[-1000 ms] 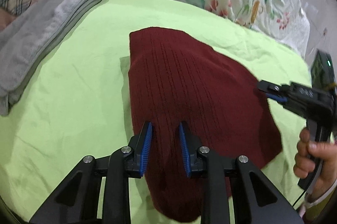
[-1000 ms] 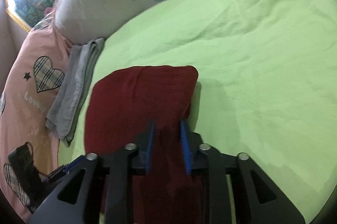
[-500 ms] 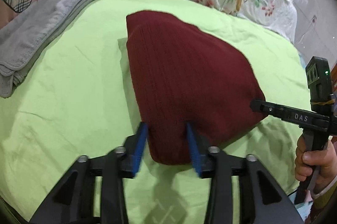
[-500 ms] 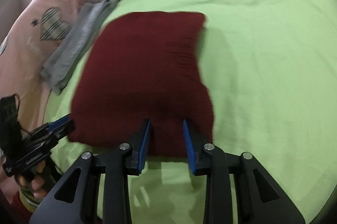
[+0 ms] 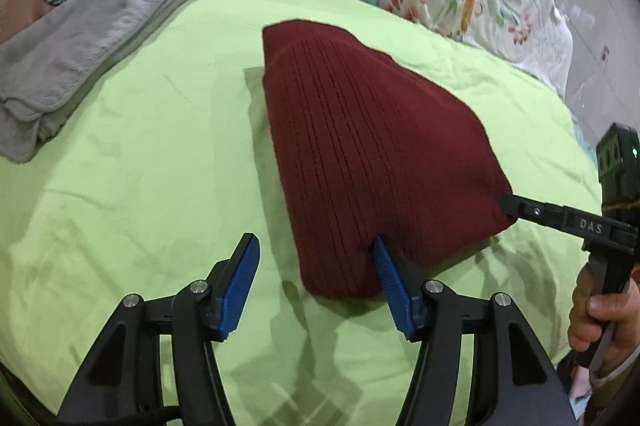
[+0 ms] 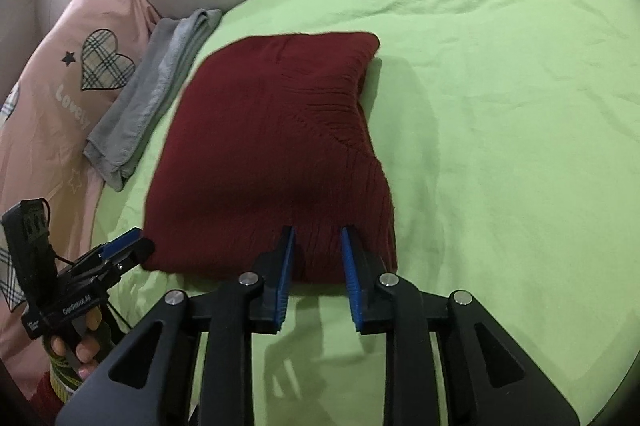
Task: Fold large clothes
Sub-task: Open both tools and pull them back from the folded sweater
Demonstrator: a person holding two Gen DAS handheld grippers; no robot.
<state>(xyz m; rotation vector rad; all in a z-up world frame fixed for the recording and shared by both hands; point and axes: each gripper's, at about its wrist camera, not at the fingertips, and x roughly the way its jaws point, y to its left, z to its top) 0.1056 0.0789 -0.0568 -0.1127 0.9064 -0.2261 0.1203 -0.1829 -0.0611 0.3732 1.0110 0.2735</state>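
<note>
The dark red sweater [image 5: 372,154] lies folded into a thick, compact bundle on the green bedsheet [image 5: 132,186], toward the middle of the bed, its far end pointing at the pillows along the head edge. A second ago both grippers were over the knit with fabric between their blue pads; now its near edge rests flat on the sheet. The left gripper [image 5: 316,282] has just been opening: its jaws stand wide apart, the right-hand pad only brushing the near corner, the other over bare sheet, so nothing is clamped. The right gripper [image 6: 316,258] shows narrower jaws straddling a small ridge of the near edge; whether the pads are pinching it I cannot tell. This looks like the fold being laid down and let go. A folded grey towel [image 5: 80,38] lies well apart near the bed's left edge.
</note>
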